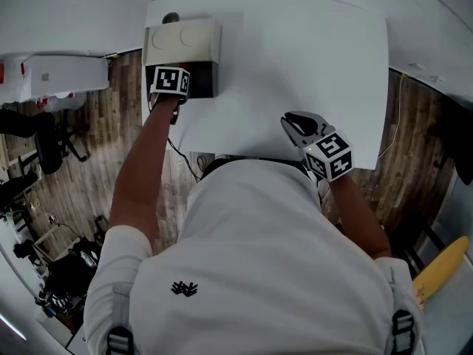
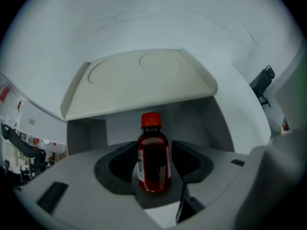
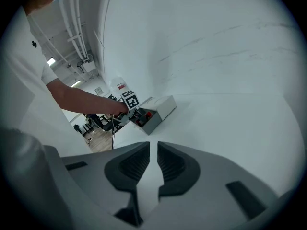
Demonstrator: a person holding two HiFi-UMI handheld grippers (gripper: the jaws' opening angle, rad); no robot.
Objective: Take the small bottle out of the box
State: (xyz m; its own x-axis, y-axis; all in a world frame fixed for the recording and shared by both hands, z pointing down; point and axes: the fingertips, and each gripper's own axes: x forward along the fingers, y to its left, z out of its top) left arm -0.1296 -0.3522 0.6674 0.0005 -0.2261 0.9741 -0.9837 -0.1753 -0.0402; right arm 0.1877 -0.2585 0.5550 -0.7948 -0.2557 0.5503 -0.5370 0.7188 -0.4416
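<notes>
A small dark-red bottle [image 2: 153, 159] with a red cap and a white label stands upright in the mouth of the box [image 2: 139, 80], under its raised cream lid. My left gripper [image 2: 154, 166] reaches into that opening, open, with a dark pad on each side of the bottle and a gap to each. In the head view the box [image 1: 181, 44] sits at the table's far left corner, and the left gripper's marker cube [image 1: 170, 80] is at its dark front. My right gripper [image 1: 297, 124] hovers shut and empty over the table's near edge, well to the right of the box [image 3: 158, 108].
The white table [image 1: 295, 50] stretches to the right of the box and ends at a near edge just in front of the person. Wooden floor, office chairs [image 1: 44, 143] and a cable [image 1: 181, 157] lie to the left and below.
</notes>
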